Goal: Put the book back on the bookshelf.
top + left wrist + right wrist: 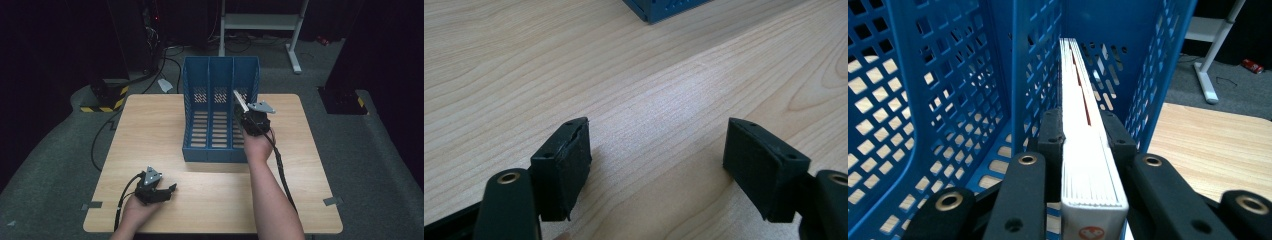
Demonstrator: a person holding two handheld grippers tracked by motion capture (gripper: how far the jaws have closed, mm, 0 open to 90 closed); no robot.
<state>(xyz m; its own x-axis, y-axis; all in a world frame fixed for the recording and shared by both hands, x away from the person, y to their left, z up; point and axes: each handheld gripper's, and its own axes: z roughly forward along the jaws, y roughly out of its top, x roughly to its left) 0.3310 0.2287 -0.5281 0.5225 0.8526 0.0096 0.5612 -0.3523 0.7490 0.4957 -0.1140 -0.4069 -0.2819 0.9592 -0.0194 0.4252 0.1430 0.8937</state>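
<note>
Book [1087, 150], white with its page edges facing the right gripper view's camera, sits clamped edge-on between the two black jaws of the right hand-held gripper [1083, 137], one pad pressed flat on each cover. It runs straight ahead of that hand-held gripper into the rightmost compartment of the blue rack [1033, 75], with a perforated divider just to one side of the jaws and the rack's perforated outer wall just to the other; whether the book touches either wall or the slotted floor below cannot be told. In the high view the right hand-held gripper [246, 114] is over the right compartment of the rack [220, 145], the book [240, 101] sticking out beyond it as a pale, tilted strip, and a forearm reaches back from it toward the near edge of the counter [150, 130]. The left hand-held gripper [172, 189] rests in a hand near the front left of the counter, well apart from the rack. Its jaws stand wide apart with nothing between them, bare wood [634, 100] beneath and ahead, and a blue corner of the rack [664, 7] far in front.
</note>
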